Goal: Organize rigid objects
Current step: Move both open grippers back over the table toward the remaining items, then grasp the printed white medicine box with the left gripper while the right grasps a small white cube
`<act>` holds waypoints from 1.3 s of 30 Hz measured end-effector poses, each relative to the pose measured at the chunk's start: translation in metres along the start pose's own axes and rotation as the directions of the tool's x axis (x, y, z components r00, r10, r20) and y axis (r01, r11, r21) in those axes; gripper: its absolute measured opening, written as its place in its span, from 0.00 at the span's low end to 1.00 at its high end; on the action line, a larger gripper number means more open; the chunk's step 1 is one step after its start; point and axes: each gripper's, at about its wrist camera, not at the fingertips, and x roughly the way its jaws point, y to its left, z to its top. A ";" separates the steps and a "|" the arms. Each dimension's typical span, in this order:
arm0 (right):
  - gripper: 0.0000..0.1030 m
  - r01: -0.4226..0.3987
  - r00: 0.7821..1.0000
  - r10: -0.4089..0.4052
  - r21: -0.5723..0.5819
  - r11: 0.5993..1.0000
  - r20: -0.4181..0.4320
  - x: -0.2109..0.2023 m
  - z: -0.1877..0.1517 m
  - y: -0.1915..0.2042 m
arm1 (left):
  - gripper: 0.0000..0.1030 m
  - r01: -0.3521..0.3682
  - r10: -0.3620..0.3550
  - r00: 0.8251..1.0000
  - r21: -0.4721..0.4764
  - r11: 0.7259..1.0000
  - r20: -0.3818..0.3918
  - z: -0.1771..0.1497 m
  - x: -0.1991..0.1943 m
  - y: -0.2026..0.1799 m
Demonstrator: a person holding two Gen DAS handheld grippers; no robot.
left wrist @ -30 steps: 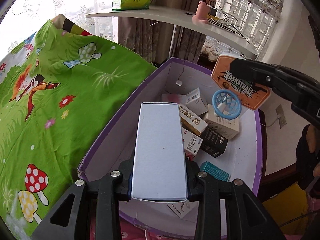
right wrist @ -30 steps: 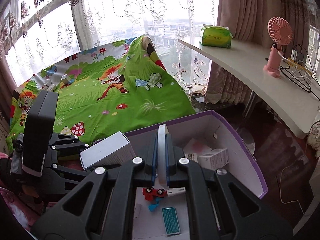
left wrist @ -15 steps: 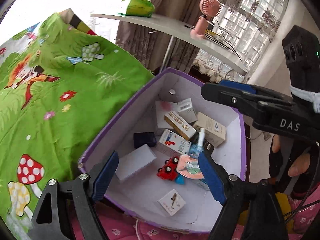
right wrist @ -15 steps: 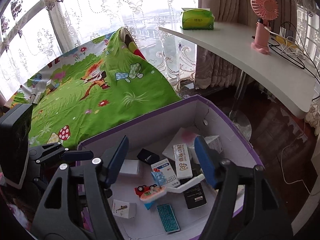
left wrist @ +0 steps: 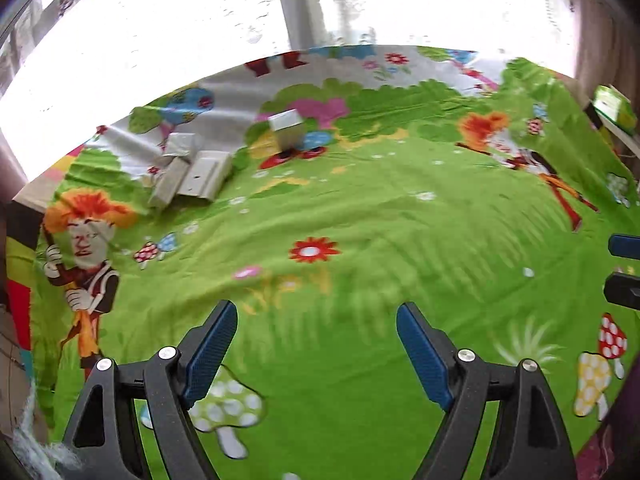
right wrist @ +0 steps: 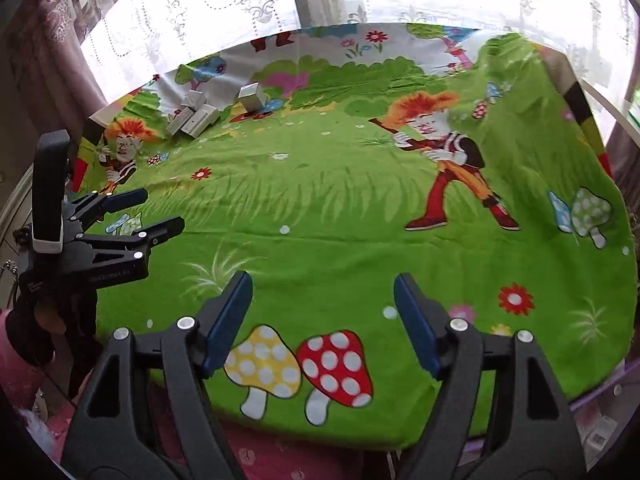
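Both grippers have swung away from the purple box and now face the green cartoon bedsheet (right wrist: 340,208). Left gripper (left wrist: 316,344) has its fingers apart with nothing between; right gripper (right wrist: 322,316) is opening, also bare. By my reading, 2 items are delivered; a cluster of pale boxes (left wrist: 188,172) and 1 lone carton (left wrist: 286,128) remain at the far edge. Nothing blocks the way.
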 end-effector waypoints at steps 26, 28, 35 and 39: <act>0.74 -0.044 0.995 0.039 -0.048 0.998 -0.097 0.293 0.237 0.101 | 0.81 -0.385 0.391 0.919 0.107 0.917 -0.041 0.092 0.151 0.144; 0.73 -0.065 0.995 0.061 -0.054 0.996 -0.081 0.292 0.234 0.099 | 0.81 -0.328 0.337 0.941 0.151 0.933 -0.042 0.093 0.161 0.139; 0.64 -0.081 0.996 0.079 -0.048 0.996 -0.041 0.284 0.223 0.089 | 0.81 -0.269 0.273 0.962 0.103 0.957 -0.024 0.101 0.163 0.135; 0.65 -0.029 0.999 0.025 -0.094 0.995 -0.043 0.284 0.219 0.097 | 0.81 -0.287 0.291 0.956 0.087 0.954 -0.028 0.100 0.167 0.136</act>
